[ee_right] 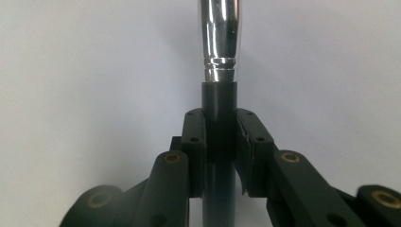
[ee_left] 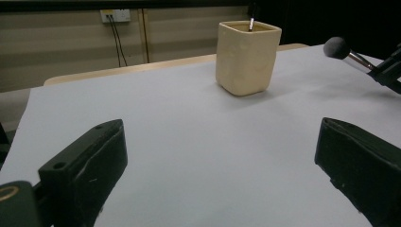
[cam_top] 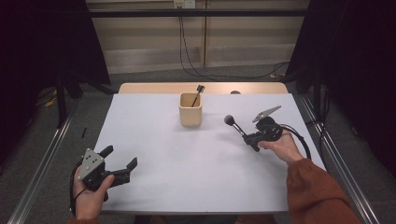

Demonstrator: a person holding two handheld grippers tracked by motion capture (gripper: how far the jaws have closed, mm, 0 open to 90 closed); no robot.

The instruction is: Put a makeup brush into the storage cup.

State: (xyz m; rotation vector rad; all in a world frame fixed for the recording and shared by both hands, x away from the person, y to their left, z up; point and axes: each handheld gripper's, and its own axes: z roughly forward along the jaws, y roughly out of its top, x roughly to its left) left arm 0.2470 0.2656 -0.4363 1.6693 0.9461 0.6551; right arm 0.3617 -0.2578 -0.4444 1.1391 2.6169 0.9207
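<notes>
I have the makeup brush (cam_top: 236, 126) pinched in my right gripper (cam_top: 254, 140), jaws pressed together on the dark handle just below the silver ferrule (the right gripper view shows the pads squeezing it from both sides, handle running straight up between them). The brush hangs above the white table (cam_top: 187, 177), right of the middle and toward the right edge, with its round dark head pointing up and toward the far left, in the direction of the beige cup (cam_top: 190, 109). That cup stands upright near the middle of the far edge and already has one dark-tipped brush (cam_top: 198, 93) leaning in it, so by my reading one item is stowed and this one is in transit. The head is near the cup but clearly apart from it, short of the rim, so carrying it over, tipping it in and letting go are all left to do. My left gripper (cam_top: 120, 164) sits near the front left corner with its jaws spread wide and nothing between them; it looks idle, facing the cup across bare table.
</notes>
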